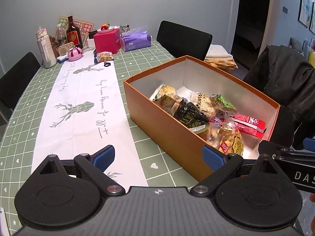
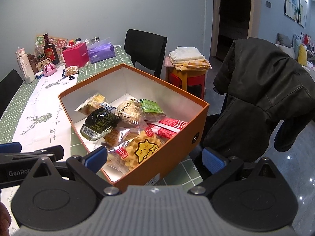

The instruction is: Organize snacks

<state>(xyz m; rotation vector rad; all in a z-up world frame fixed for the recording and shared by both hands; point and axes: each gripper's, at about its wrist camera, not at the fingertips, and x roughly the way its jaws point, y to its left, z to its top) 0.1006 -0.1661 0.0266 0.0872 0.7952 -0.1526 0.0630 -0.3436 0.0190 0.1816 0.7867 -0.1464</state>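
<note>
An orange cardboard box (image 1: 163, 129) (image 2: 169, 155) stands on the table and holds several wrapped snacks: a dark green packet (image 2: 99, 124), a red packet (image 2: 169, 127), a yellow waffle packet (image 2: 141, 150), a green-labelled packet (image 2: 150, 107). One more snack packet (image 1: 105, 56) (image 2: 71, 70) lies far back on the table runner. My left gripper (image 1: 158, 158) is open and empty, by the box's near left corner. My right gripper (image 2: 155, 160) is open and empty, straddling the box's near end.
The table has a green checked cloth (image 1: 19, 118) and a white runner (image 1: 78, 106). At the far end stand bottles (image 1: 73, 32), a pink box (image 1: 107, 41) and a tissue pack (image 1: 135, 40). Black chairs (image 1: 183, 38) surround it; a jacket (image 2: 263, 90) hangs on one. A stool with folded cloths (image 2: 187, 63).
</note>
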